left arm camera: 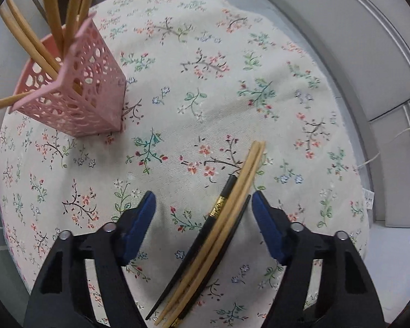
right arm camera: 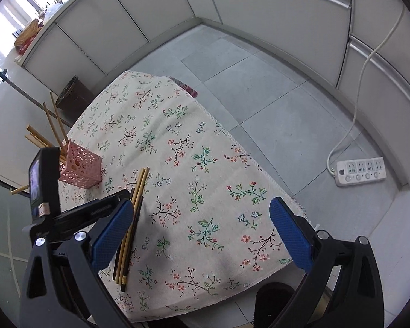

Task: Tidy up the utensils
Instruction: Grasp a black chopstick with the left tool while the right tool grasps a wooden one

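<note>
A bundle of chopsticks lies on the flowered tablecloth (left arm camera: 205, 82): two bamboo chopsticks (left arm camera: 233, 202) on top of black chopsticks (left arm camera: 223, 191) with gold bands. My left gripper (left arm camera: 202, 195) points down over them, open. The bundle lies between its blue pads, nearer the right one, and neither pad touches it. A pink perforated holder (left arm camera: 84, 95) stands upright at the upper left with several bamboo chopsticks (left arm camera: 54, 8) in it. In the right wrist view the same bundle (right arm camera: 140, 184) and holder (right arm camera: 80, 168) sit at the left. My right gripper (right arm camera: 202, 205) hovers open over bare cloth.
The left tool's black body (right arm camera: 76, 213) overlaps the bundle in the right wrist view. The cloth's hem (right arm camera: 232, 142) drops to a grey tiled floor. A white power strip (right arm camera: 360, 172) with its cable lies on the floor. A dark bin (right arm camera: 73, 93) stands behind the table, near white cabinets.
</note>
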`<state>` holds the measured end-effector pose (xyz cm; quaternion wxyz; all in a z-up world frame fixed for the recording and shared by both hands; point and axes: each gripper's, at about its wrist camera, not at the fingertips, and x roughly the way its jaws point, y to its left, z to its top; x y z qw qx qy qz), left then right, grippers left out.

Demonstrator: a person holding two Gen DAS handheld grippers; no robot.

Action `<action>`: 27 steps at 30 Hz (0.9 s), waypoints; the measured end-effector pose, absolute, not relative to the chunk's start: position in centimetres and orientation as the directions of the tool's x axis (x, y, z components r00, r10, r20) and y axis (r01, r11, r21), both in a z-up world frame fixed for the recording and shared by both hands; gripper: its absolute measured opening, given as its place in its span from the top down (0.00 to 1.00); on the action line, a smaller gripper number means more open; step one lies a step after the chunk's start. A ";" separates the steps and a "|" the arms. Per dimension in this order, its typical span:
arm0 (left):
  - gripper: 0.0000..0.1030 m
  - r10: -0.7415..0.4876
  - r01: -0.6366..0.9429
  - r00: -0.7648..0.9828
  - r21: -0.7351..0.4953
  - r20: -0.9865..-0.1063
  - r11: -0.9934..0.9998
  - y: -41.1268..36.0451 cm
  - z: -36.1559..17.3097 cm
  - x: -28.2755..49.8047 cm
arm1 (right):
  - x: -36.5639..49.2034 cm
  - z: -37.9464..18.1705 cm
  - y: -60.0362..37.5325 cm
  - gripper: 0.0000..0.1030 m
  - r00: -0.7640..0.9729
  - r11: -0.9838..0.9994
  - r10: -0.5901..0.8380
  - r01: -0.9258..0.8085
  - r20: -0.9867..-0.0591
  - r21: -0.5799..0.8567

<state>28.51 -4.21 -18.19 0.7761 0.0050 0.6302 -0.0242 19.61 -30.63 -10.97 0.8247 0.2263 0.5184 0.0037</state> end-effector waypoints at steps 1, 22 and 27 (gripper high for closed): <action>0.41 -0.033 0.039 0.201 -0.026 -0.979 0.999 -4.1 -18.4 28.7 | 19.7 -11.0 -30.7 0.06 0.459 0.897 0.244 0.228 -0.854 0.379; 0.91 -0.032 0.073 0.177 -0.020 -0.984 0.997 -3.3 -20.8 28.0 | 21.5 -13.6 -29.5 0.06 0.379 0.911 0.225 0.244 -0.898 0.331; 0.94 -0.066 0.046 0.187 -0.058 -0.980 0.997 -0.3 -20.2 24.9 | 23.8 -15.5 -25.8 0.08 0.313 0.919 0.257 0.214 -0.914 0.332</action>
